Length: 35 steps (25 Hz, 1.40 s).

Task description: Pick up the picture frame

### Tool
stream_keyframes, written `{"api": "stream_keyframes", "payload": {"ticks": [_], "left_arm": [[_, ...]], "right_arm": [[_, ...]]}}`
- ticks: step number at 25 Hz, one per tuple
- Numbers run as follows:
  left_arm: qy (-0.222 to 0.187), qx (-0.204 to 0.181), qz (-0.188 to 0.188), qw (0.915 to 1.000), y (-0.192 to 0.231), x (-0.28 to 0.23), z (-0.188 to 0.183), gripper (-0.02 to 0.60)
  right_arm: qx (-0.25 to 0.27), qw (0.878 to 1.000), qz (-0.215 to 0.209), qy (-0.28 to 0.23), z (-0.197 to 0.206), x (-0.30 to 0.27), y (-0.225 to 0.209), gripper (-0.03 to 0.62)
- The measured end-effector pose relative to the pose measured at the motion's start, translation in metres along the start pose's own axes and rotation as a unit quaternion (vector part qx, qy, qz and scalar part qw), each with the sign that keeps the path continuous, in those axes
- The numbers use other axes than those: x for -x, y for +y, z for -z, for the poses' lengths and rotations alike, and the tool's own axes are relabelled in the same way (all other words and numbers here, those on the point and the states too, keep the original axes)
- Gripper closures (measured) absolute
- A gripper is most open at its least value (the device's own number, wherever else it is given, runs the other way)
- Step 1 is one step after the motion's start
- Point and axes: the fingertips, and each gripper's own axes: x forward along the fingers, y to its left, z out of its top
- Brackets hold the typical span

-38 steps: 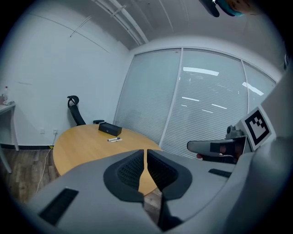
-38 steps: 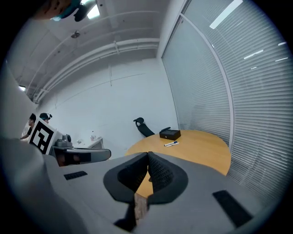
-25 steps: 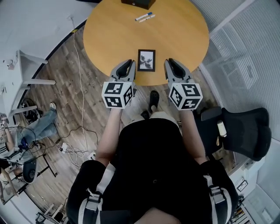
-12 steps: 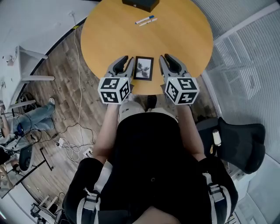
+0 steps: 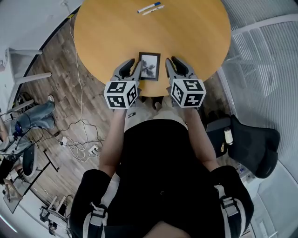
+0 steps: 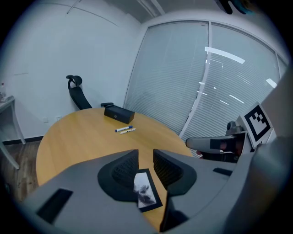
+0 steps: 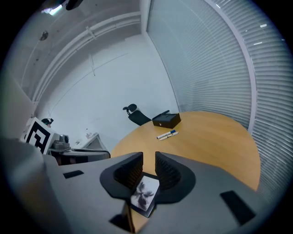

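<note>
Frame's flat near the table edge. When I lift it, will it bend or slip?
Probably stiff: the frame keeps straight edges and a solid dark border. It lies thin and flat on the smooth table, so a push would likely slide it, not tip it. Whether the front is glazed I can't tell, so treat it as fragile.

On round wooden table (image 5: 195,32), two markers (image 5: 150,8) side by side, black box (image 6: 118,114) just beyond; off right, black office chair (image 5: 253,145).
</note>
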Motion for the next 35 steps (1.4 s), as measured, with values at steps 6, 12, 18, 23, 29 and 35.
{"api": "stream_keyframes", "payload": {"ticks": [6,12,18,23,29,35], "left_arm": [[0.055,0.013,-0.002,0.9984,0.012,-0.037,0.047,0.459],[0.104,0.022,0.003,0.9943,0.024,-0.067,0.091,0.443],[0.150,0.028,0.005,0.9882,0.049,-0.095,0.127,0.437],[0.184,0.028,0.013,0.9823,0.066,-0.108,0.150,0.437],[0.205,0.034,0.028,0.9778,0.081,-0.110,0.156,0.437],[0.213,0.029,0.037,0.9758,0.082,-0.112,0.162,0.457]], "right_arm": [[-0.031,0.998,0.012,0.057,0.052,-0.032,-0.025,0.500],[-0.045,0.993,0.023,0.102,0.095,-0.058,-0.038,0.488],[-0.059,0.987,0.036,0.147,0.131,-0.088,-0.042,0.477],[-0.068,0.980,0.052,0.178,0.157,-0.108,-0.039,0.474],[-0.082,0.972,0.070,0.207,0.174,-0.123,-0.028,0.464],[-0.085,0.969,0.087,0.217,0.186,-0.126,-0.031,0.468]]}}
